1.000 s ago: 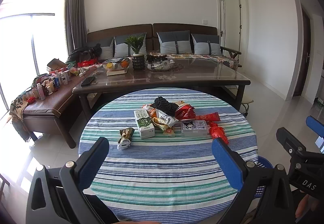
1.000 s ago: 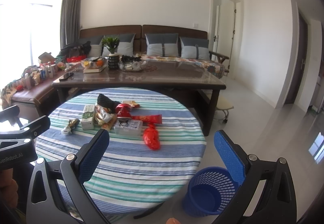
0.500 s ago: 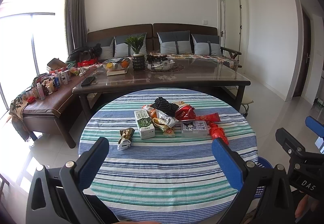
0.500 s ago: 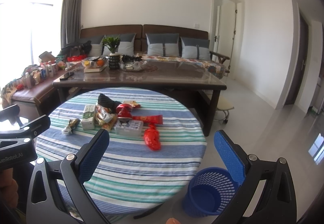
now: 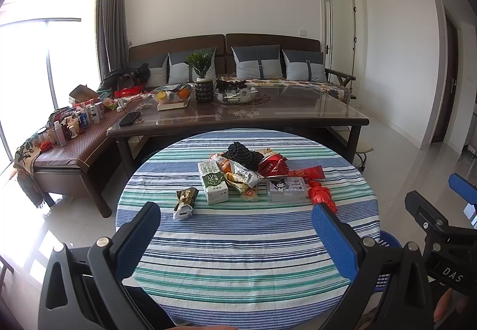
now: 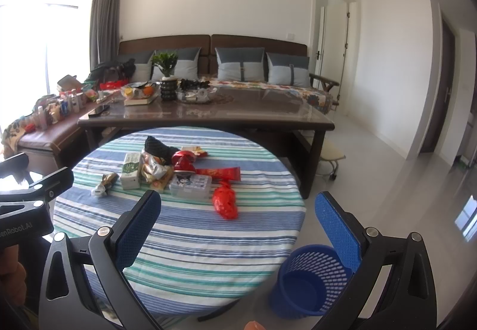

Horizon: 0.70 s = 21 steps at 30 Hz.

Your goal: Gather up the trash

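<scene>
1. The left gripper point(image 5: 235, 236) has its blue-padded fingers point(image 5: 139, 236) spread wide and holding nothing, above the round striped-cloth surface point(image 5: 244, 255).
2. The right gripper point(image 6: 238, 228) is likewise spread and holding nothing.
3. The pile of wrappers and cartons point(image 5: 238, 175) lies mid-surface.
4. Only the right view shows the whole blue mesh plastic wastebasket point(image 6: 310, 282), on the floor beside the surface.

Count on the striped desk point(image 5: 244, 243): one green-and-white carton point(image 5: 212, 186), one clear lidded box point(image 5: 286, 188), one crumpled red bag point(image 5: 320, 195), one flat red packet point(image 5: 305, 173), one black knitted item point(image 5: 243, 152), one small wrapped snack point(image 5: 185, 202) at 9 o'clock. Floor: one blue basket point(image 6: 310, 280). Sofa: four cushions.
</scene>
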Tool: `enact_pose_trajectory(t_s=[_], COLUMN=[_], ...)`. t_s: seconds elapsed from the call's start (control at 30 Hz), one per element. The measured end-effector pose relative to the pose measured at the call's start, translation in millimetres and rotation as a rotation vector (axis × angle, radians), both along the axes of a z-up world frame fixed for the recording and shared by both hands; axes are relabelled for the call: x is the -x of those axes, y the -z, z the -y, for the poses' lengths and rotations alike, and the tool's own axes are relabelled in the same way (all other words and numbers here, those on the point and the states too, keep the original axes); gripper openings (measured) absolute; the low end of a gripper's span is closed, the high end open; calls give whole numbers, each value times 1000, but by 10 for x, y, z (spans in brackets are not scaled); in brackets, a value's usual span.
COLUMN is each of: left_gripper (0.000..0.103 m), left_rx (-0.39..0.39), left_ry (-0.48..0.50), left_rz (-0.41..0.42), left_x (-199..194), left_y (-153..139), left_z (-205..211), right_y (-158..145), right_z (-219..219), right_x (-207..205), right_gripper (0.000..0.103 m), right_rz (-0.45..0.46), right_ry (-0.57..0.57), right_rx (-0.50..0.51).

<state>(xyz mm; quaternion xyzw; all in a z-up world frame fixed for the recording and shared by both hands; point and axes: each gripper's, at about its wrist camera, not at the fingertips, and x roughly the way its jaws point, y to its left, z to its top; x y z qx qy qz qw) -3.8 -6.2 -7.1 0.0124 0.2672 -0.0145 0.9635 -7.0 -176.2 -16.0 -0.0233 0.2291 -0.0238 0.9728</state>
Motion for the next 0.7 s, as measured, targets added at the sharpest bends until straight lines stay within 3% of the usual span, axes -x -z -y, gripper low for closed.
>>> enact_pose_trajectory(t_s=[0.43,0.6,0.7], left_gripper=[103,103,103], left_rx=[5,-1,24], left_ry=[-6,-45,-49], left_rz=[-22,-86,-175], left_x=[-37,-248,-457], left_y=[77,317,606], left_z=[-40,-157,-248], right_y=[134,285,483], right_z=[16,16,20], right_x=[-53,-169,-335], right_gripper=[103,103,103], right_rz=[-25,-51,-84], right_ry=[-1,-5,-30], right_rx=[-5,-8,-17])
